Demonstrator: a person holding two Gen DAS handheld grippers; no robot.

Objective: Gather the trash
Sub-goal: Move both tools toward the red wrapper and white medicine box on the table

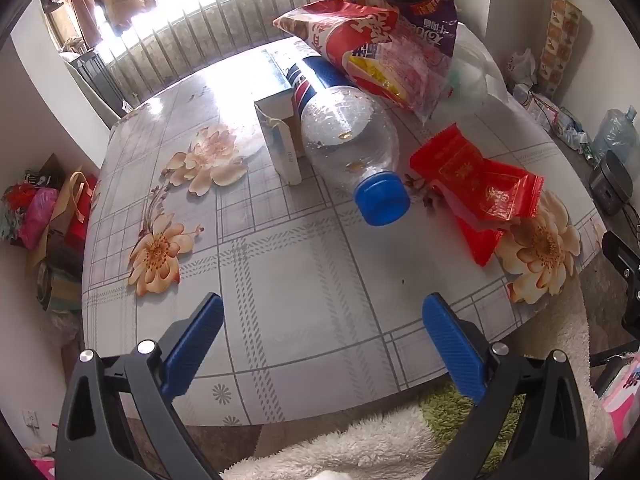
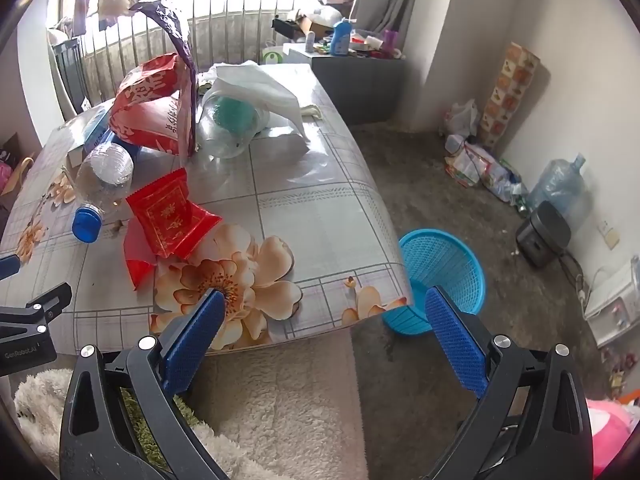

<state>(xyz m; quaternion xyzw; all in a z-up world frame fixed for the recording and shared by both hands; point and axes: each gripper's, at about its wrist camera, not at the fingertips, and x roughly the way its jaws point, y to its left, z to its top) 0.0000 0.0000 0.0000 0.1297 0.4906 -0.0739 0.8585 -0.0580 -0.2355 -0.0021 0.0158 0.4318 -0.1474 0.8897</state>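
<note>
Nothing collected yet: plastic bottle (image 1: 348, 140), red wrappers (image 2: 168, 216), snack bags (image 2: 152, 108) litter the table (image 2: 320, 208); blue basket (image 2: 444, 256) looks empty. Left gripper (image 1: 322, 320) and right gripper (image 2: 324, 312) jaws wide, holding nothing.

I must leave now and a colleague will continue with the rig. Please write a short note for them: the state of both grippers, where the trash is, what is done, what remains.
Left gripper: jaws wide open, empty, above the near table edge.
Right gripper: jaws wide open, empty, over the table corner.
On the floral-cloth table: clear plastic bottle with blue cap, red foil wrappers, red snack bags, clear plastic cup, white plastic bag.
Blue mesh plastic basket stands on the floor beside the table; no trash visible inside.
Done: nothing. Left: everything.
</note>
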